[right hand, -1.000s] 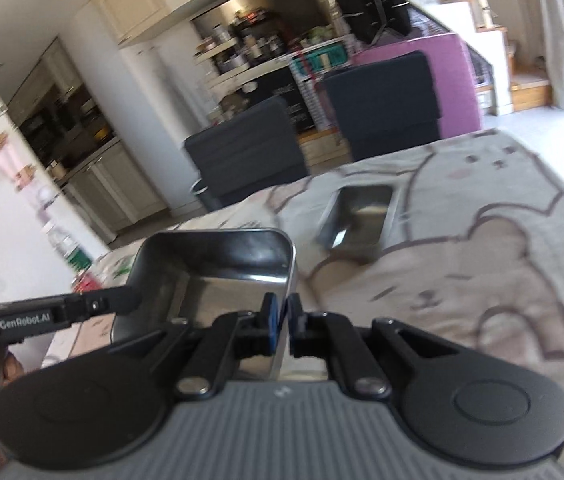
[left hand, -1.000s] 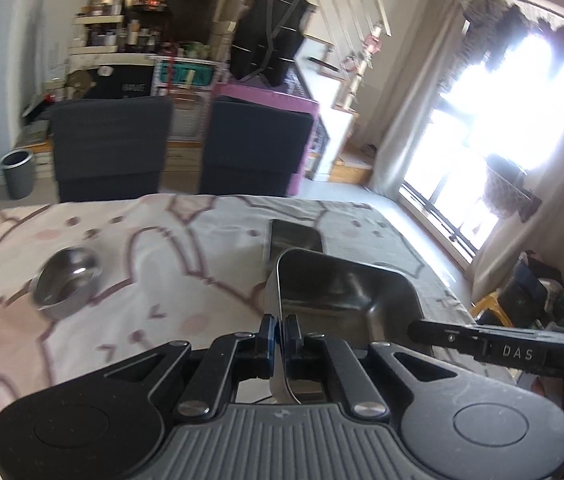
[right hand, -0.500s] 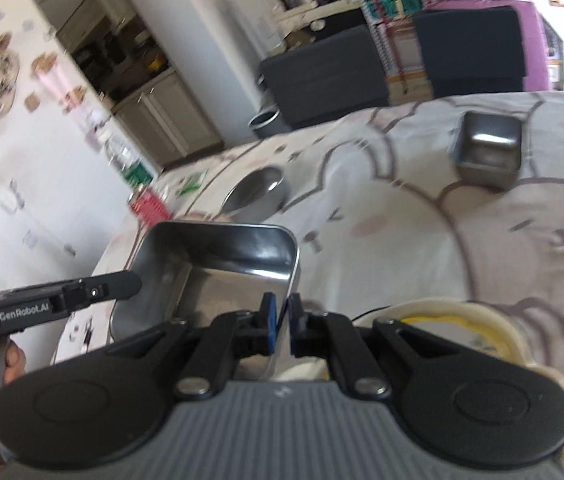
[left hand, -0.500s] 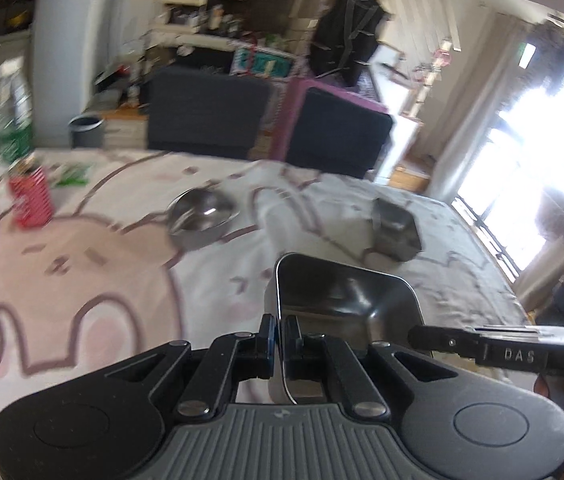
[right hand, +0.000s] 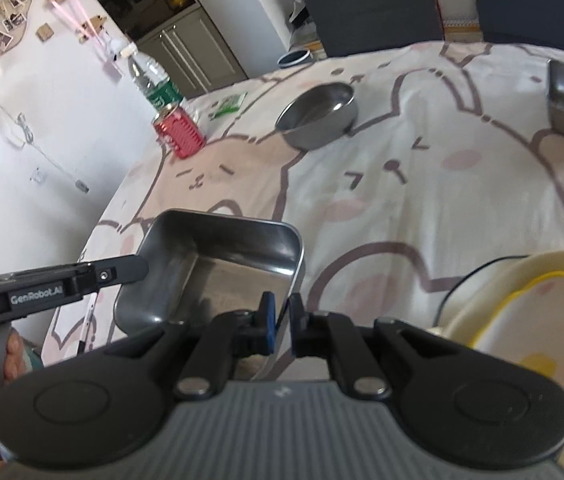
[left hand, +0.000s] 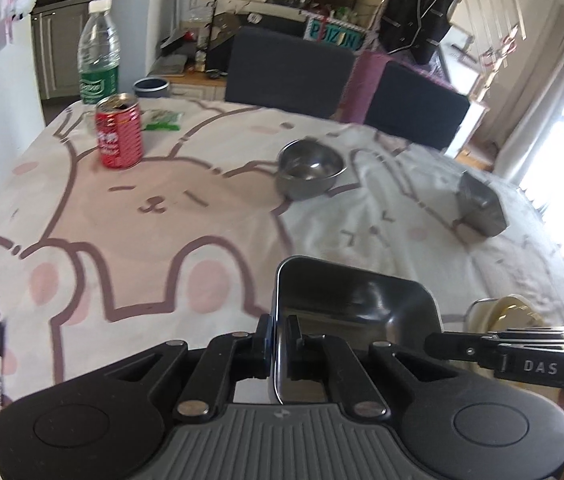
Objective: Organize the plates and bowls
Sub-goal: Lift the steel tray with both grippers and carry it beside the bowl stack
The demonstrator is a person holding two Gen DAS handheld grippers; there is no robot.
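Left gripper (left hand: 280,342) and right gripper (right hand: 280,320), each clamped on opposite rims of one rectangular steel tray (right hand: 218,264), above bunny-print tablecloth (left hand: 162,208); round steel bowl (left hand: 309,168) far.

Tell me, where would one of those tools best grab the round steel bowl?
Probably the thin rim of the round steel bowl, coming from above on its near side. It sits upright and open on the tablecloth, and its curved wall offers no flat grip.
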